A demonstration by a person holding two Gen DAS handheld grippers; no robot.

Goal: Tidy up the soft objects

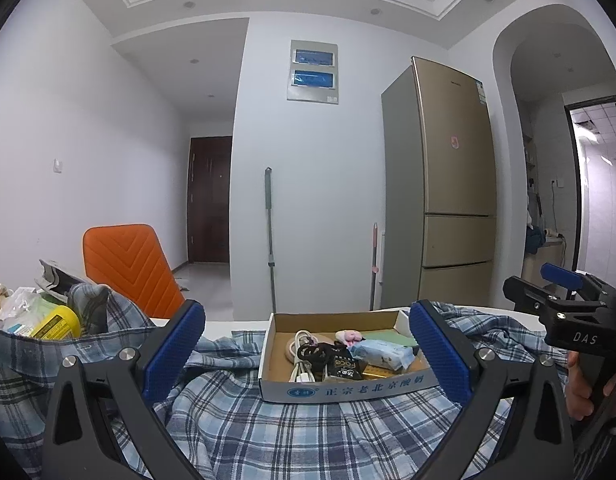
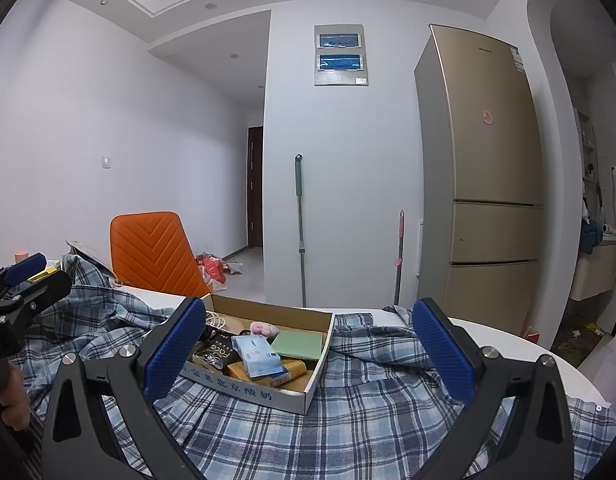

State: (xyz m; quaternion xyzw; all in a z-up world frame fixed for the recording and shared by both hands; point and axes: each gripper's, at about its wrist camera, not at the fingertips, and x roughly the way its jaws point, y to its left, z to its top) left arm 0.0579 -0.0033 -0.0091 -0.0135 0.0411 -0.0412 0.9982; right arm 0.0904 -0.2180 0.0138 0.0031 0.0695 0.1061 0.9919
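A blue plaid shirt [image 1: 268,432] lies spread and rumpled over the white table; it also shows in the right wrist view [image 2: 348,432]. A shallow cardboard box [image 1: 348,390] sits on the shirt, holding a white cable, a pink plush toy [image 1: 349,336], a blue tissue pack [image 1: 382,354], a black pouch and a green pad. The box [image 2: 288,394] also shows in the right wrist view. My left gripper [image 1: 308,352] is open and empty, held above the shirt before the box. My right gripper [image 2: 308,354] is open and empty, above the shirt at the box's right.
An orange chair [image 1: 128,268] stands behind the table's left. A pile with a yellow bottle [image 1: 58,324] and bags sits at the far left. A gold fridge [image 1: 452,184] and two mop handles stand against the back wall. The white table edge [image 2: 508,340] curves at the right.
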